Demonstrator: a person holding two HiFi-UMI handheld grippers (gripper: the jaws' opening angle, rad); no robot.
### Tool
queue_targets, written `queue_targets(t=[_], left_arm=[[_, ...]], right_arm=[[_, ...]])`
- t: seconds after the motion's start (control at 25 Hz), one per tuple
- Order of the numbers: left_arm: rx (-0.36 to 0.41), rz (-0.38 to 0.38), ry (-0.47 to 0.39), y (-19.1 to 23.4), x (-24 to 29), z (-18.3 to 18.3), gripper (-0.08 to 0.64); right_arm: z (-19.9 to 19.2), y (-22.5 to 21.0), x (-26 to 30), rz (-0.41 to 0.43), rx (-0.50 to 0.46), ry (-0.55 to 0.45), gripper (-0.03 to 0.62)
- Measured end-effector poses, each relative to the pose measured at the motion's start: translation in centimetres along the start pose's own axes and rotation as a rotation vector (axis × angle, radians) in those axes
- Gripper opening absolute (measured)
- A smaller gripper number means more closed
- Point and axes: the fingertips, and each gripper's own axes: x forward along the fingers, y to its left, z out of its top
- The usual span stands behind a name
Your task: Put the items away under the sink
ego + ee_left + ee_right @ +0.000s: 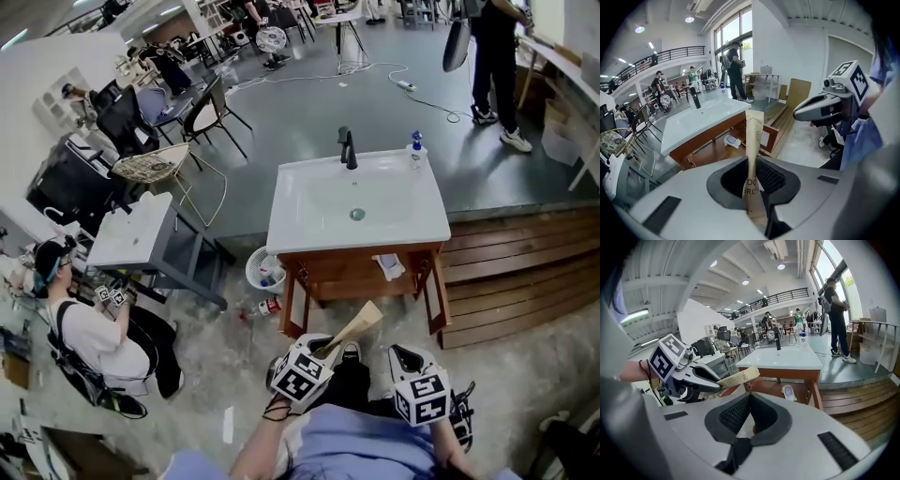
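Note:
My left gripper is shut on a flat tan paper toothbrush packet, which slants up toward the vanity. In the left gripper view the packet stands upright between the closed pads of that gripper. My right gripper is beside it to the right; its pads meet at the tips with nothing between them. The white sink sits on a wooden cabinet ahead of me. A small white item lies on the open shelf under the sink.
A black faucet and a small bottle stand at the sink's back. A white bin and a can are on the floor left of the cabinet. Wooden steps rise at the right. A person sits at the left.

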Motion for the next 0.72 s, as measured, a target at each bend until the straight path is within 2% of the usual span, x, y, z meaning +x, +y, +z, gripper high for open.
queue_targets(t=[0.32, 0.44, 0.72], left_arm=[[-0.076, -0.028, 0.011, 1.4, 1.3, -2.6, 0.064], [-0.082, -0.048, 0.023, 2.1, 1.9, -3.5, 0.064], [-0.124, -0.076, 0.043, 5.0, 3.8, -4.9, 0.064]], right_arm=[[-1.0, 0.6, 2.3, -0.021, 0.036, 0.053, 0.015], [-1.1, 0.7, 3.8, -0.027, 0.054, 0.074, 0.015], [0.2, 0.0, 8.6, -0.041, 0.044, 0.097, 0.015]])
